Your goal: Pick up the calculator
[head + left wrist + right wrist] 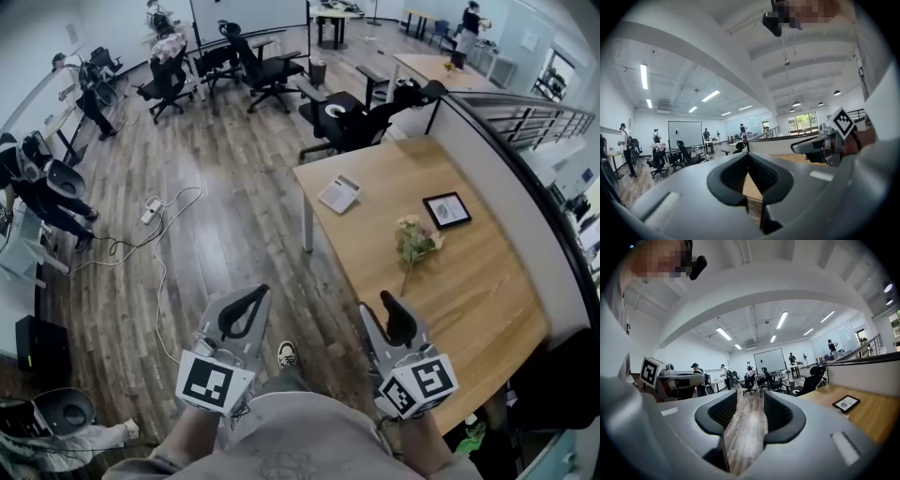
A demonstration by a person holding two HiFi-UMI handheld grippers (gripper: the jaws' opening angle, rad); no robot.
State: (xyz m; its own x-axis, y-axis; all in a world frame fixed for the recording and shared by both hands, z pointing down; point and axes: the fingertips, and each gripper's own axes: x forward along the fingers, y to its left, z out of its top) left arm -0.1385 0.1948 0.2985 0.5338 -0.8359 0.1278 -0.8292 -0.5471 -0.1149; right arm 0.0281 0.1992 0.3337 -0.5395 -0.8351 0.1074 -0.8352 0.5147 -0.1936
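The calculator (338,194), a pale flat slab, lies near the left edge of the wooden table (487,300); neither gripper view shows it. Both grippers hang low in front of the person, well short of it. My left gripper (242,314) is over the floor, left of the table. In the left gripper view, my left gripper (747,155) has its pad tips touching and nothing between them. My right gripper (397,319) hovers by the table's near left edge. In the right gripper view, my right gripper (750,397) shows a narrow empty gap between its pads.
On the table also lie a black-framed picture (446,210) (846,402) and a flower sprig (412,242). A partition wall (525,187) backs the table. Office chairs (347,122) stand beyond it, and a cable with a power strip (150,211) runs across the wood floor. People stand at the left.
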